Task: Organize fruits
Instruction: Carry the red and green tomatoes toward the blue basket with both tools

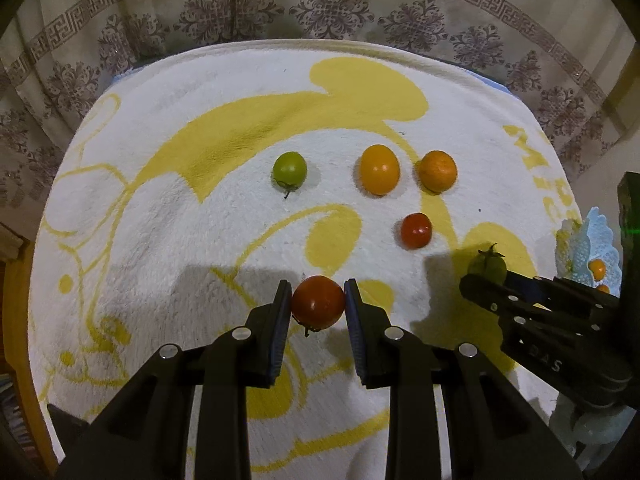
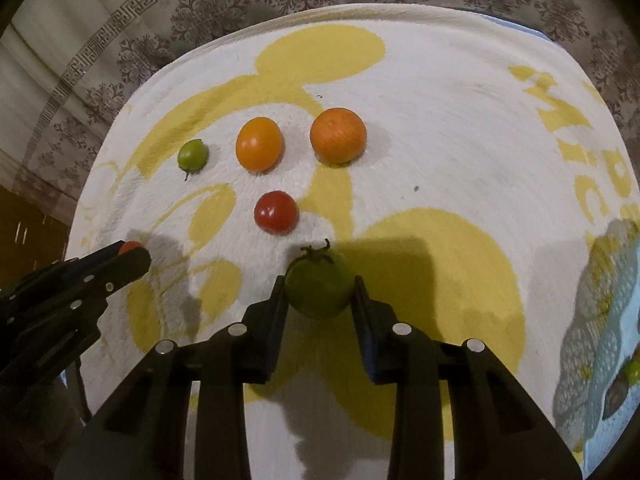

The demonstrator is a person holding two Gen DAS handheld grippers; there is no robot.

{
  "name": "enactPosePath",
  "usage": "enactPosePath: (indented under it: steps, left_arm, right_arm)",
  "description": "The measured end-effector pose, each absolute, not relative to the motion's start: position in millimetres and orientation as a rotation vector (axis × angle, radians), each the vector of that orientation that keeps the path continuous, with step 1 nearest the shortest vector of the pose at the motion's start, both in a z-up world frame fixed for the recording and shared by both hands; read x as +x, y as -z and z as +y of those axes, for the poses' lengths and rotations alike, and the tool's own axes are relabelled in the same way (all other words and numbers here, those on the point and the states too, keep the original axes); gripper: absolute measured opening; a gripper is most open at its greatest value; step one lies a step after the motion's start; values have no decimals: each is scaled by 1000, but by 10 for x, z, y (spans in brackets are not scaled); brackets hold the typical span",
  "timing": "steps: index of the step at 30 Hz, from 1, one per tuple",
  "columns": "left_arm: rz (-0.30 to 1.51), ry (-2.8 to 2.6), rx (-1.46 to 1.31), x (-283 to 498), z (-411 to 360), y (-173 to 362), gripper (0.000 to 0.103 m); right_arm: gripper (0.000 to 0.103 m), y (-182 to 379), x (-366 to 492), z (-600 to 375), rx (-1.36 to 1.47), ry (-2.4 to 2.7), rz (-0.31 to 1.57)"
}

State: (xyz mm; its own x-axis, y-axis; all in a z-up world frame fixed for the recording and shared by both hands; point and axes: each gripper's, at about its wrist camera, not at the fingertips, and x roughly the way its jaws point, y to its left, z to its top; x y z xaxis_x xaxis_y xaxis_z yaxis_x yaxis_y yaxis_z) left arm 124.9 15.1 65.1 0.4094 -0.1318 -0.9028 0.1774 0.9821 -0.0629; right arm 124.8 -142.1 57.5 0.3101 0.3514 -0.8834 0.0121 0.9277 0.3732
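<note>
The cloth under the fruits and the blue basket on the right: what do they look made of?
The cloth looks like terry towel: a fuzzy matte pile, white with a yellow print, creased and rumpled in places. The blue basket looks like moulded plastic: a pale blue scalloped rim with a perforated, lattice-like wall. It is blurred in the right wrist view, so that is a guess.

White letters "DAS" stand on the side of the right gripper. The towel carries large yellow lettering, only partly legible.
</note>
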Motion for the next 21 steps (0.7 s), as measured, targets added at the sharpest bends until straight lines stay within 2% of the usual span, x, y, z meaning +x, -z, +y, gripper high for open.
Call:
enactPosePath:
  steps: [21]
  left_arm:
    - [1003, 195, 92, 582, -434, -1337, 27]
  right_arm:
    - [33, -1061, 493, -2071, 400, -254, 1155]
